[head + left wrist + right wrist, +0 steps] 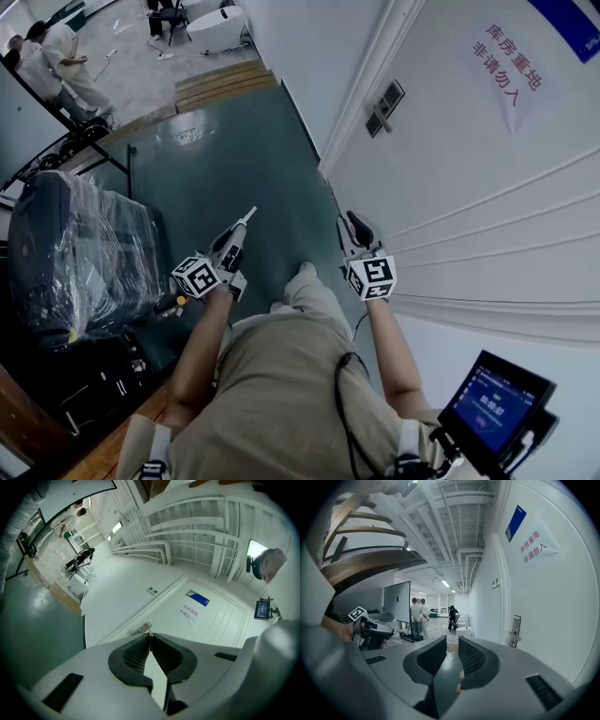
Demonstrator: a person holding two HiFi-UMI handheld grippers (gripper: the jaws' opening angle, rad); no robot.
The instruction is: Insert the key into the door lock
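- Chair wrapped in clear plastic stands at the far left on the green floor. People stand well off at the top left corner.
- Left gripper is held out level beside the chair. Its jaws are clenched, pads meeting at the tips on a thin sliver of metal, the key, which sticks out past the tips.
- Person's torso fills the lower middle of the head view, one forearm running up to each gripper.
- Right gripper is held near the foot of the white door. Its jaws stand released with a narrow gap, and only floor shows between the pads.
- Door lock, a metal plate with a lever handle, sits on the door's edge to the right of the right gripper's jaws. In the left gripper view it shows just above the clenched tips, with the key not yet at it.
- Wall switch is on the wall left of the door frame.
- Paper sign with red characters hangs on the door, under a blue plate.
- Small lit screen sits at the lower right.
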